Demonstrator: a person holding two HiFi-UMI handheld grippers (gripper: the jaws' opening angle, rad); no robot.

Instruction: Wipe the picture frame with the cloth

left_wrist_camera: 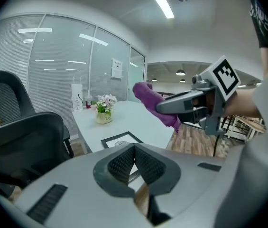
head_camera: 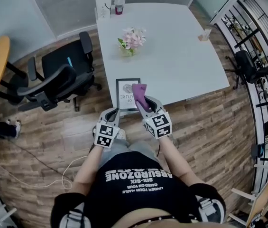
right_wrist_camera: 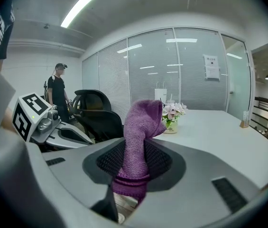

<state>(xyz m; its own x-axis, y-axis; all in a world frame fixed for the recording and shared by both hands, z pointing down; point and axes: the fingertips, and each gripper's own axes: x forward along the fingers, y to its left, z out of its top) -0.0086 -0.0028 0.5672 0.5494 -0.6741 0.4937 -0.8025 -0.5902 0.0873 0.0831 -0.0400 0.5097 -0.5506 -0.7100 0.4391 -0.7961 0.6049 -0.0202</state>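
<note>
**Right gripper (right_wrist_camera: 134, 159).** The fingers (right_wrist_camera: 109, 159) are clamped on the purple cloth (right_wrist_camera: 141, 122). The cloth stands up out of the fingers, its top end flops over to one side, and a short tail hangs below the pads. The right forearm reaches forward from the torso and angles slightly inward. This puts the fingertips over the near edge of the worktop (head_camera: 181, 51).

**Left gripper (left_wrist_camera: 134, 156).** The fingers (left_wrist_camera: 123, 164) are closed pad to pad, with nothing between them. The left forearm also reaches forward. This gripper sits beside the right one but further back, over the wooden floor (head_camera: 209, 127) just short of the worktop edge.

**Picture frame (head_camera: 124, 91).** The black-edged frame lies flat at the near edge of the worktop, face up. Its long axis runs away from the person toward the flower pot (head_camera: 132, 41). In the head view the cloth overlaps the frame's right side. In the left gripper view the cloth is held in the air above the worktop (contact with the frame cannot be confirmed).

**Surroundings.** A black office chair (head_camera: 60, 77) stands to the left of the worktop, well apart from both grippers.
</note>
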